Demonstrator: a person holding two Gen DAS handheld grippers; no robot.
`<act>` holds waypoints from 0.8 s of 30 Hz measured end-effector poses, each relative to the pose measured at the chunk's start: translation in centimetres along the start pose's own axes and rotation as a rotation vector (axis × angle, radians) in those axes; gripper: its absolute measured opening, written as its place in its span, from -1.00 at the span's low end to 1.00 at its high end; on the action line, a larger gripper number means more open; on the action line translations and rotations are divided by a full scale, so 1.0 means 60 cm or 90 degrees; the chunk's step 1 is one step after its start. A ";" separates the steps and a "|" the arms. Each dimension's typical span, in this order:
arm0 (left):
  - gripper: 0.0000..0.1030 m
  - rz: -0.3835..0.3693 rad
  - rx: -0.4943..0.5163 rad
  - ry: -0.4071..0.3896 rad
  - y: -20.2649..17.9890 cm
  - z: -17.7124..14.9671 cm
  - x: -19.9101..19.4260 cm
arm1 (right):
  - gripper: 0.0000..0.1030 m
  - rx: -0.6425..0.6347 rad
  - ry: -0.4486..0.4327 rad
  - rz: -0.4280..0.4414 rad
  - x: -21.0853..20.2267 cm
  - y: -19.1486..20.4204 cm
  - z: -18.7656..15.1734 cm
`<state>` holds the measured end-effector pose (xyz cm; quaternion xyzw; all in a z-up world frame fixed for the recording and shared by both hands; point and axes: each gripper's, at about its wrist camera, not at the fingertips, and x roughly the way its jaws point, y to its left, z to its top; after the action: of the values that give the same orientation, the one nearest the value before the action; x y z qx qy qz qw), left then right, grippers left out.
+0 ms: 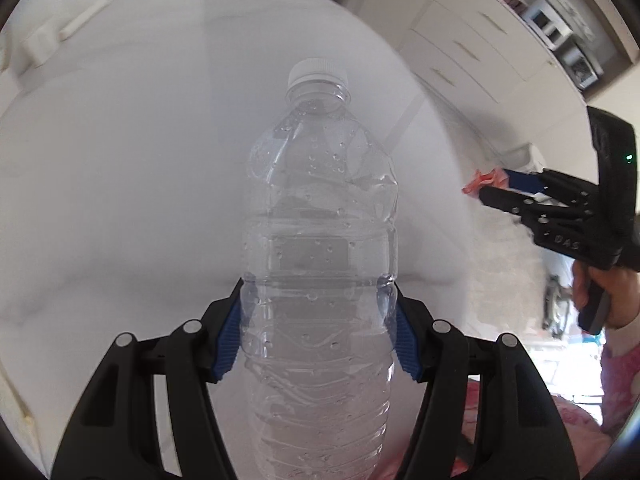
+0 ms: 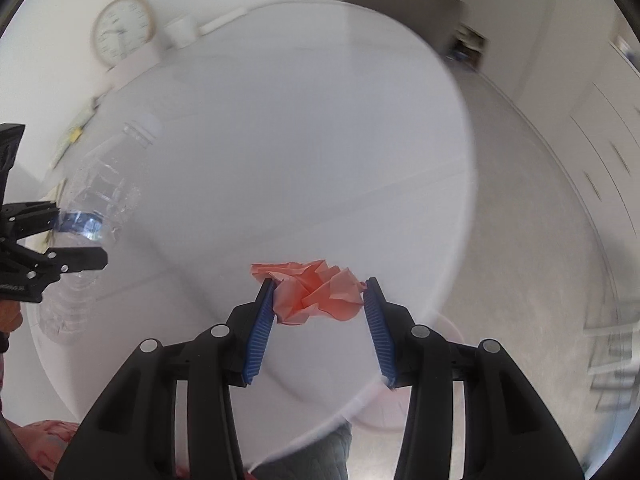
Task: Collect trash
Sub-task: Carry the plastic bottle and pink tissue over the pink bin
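Above the round white table [image 2: 320, 120], the left gripper [image 1: 318, 332] clamps a clear plastic bottle [image 1: 320, 240] (white cap on) at its waist. The right gripper [image 2: 320, 312], jaws narrower, pinches a crumpled pink paper [image 2: 316, 292] over the table's near edge.

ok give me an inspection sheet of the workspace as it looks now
surface: round white table, bare where visible
job's things: clear plastic bottle with white cap, droplets inside; crumpled pink paper
clutter: nothing seen on the table
grippers: left tool shut on the bottle's middle; right tool pinches the paper between its blue pads
cables: nothing seen
surroundings: wall clock, white drawer unit, pale carpet, pink patterned sleeve at the frame edge
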<state>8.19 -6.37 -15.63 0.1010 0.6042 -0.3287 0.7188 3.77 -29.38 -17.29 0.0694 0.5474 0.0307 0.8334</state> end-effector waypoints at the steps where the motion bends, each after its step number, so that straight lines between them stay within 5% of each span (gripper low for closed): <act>1: 0.18 -0.011 0.012 0.007 -0.032 0.003 0.008 | -0.11 0.022 0.001 -0.008 -0.007 -0.025 -0.019; 10: 0.19 -0.057 0.145 0.088 -0.306 0.036 0.127 | -0.11 0.186 -0.016 -0.055 -0.066 -0.221 -0.153; 24: 0.19 -0.002 0.119 0.264 -0.442 0.034 0.321 | -0.10 0.235 -0.034 -0.019 -0.080 -0.338 -0.220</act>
<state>-4.93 -34.49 -26.45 0.2317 0.7058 -0.3568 0.5664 -10.75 -48.98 -21.15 0.2136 0.5227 -0.0842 0.8210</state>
